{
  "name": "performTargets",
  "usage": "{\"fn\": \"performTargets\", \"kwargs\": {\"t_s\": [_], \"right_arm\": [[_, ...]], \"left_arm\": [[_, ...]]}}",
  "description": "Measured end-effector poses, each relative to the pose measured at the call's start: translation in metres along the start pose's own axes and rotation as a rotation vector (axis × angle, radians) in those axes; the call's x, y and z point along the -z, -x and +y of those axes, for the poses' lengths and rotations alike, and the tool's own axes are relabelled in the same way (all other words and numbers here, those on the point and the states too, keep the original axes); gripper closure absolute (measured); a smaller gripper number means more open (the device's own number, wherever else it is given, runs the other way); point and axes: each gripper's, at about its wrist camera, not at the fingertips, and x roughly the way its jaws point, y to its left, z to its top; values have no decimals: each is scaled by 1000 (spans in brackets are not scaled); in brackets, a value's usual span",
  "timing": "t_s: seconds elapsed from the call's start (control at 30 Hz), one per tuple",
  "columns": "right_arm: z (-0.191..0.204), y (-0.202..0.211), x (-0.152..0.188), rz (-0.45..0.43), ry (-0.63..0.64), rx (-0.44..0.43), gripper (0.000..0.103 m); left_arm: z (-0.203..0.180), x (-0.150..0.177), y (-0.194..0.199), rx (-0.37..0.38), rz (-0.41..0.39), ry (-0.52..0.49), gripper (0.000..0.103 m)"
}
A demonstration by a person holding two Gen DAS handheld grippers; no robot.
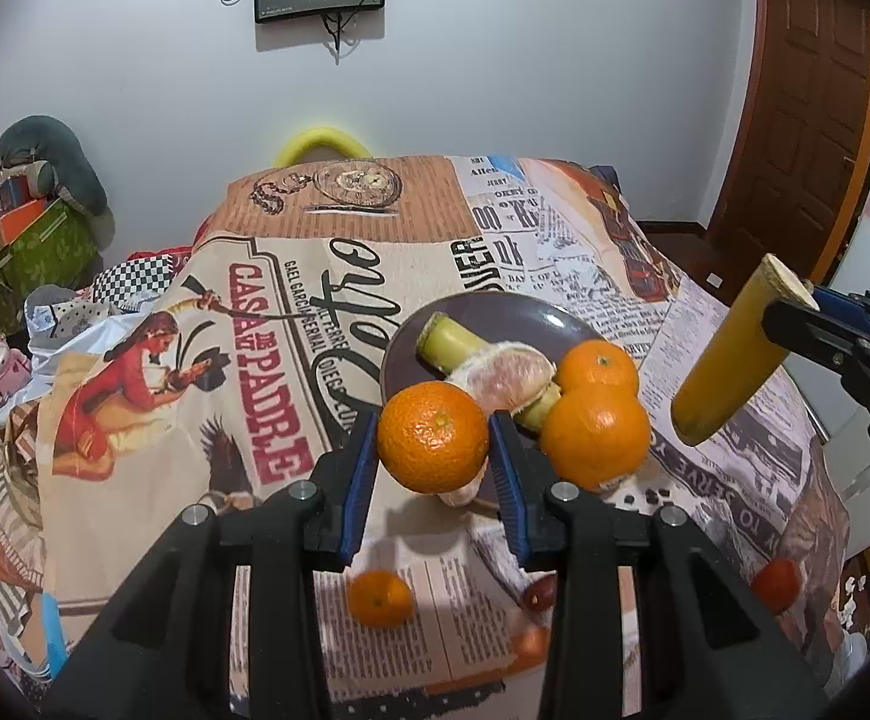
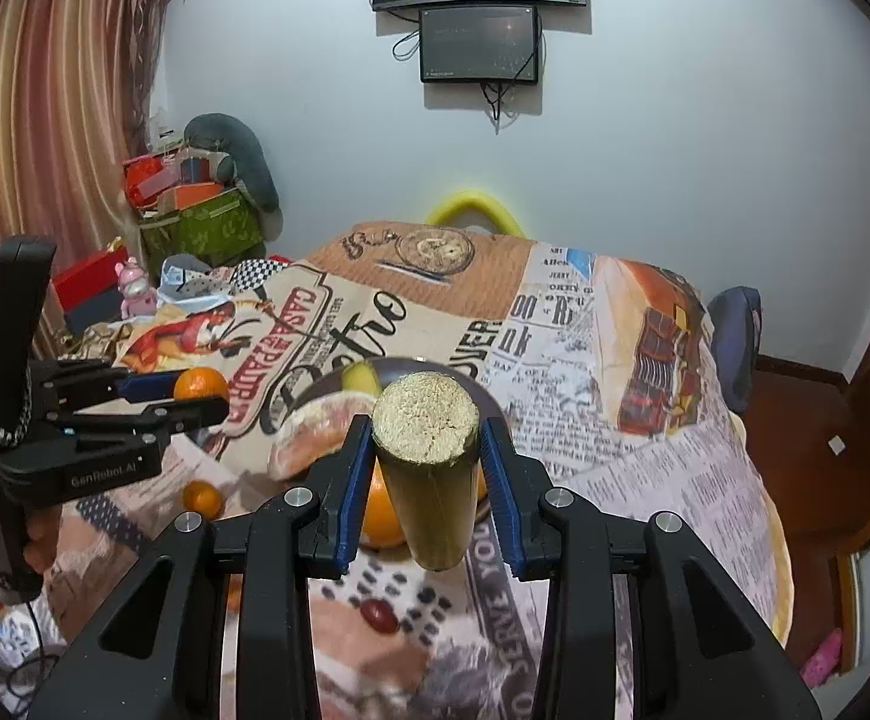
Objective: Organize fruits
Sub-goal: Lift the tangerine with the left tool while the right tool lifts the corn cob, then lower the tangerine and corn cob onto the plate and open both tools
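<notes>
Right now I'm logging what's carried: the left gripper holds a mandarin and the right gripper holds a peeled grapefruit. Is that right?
Only partly. The left gripper does hold a mandarin, but the right gripper holds a yellow cut stalk, as the right wrist view shows. The peeled grapefruit lies on the dark plate.

Both views are evenly lit by soft indoor light from above, with the white wall point(image 1: 495, 90) bright. A faint shadow falls on the tablecloth point(image 1: 411, 576). Fisheye bends the edges, and the corners go black. The near stalk point(image 2: 429, 468) looks slightly soft, as does the cloth beneath.
</notes>
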Motion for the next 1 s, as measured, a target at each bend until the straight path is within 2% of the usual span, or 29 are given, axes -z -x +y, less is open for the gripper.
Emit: {"fn": "performTargets", "kwargs": {"t_s": [0.67,1.0], "right_arm": [[-3,-62,-41,-30,42,15,70],[1,-113,-39,41,65,-1,70]], "left_arm": [[16,-32,-58,13,-6,19,66],[22,-36,-93,28,47,26,66]]}}
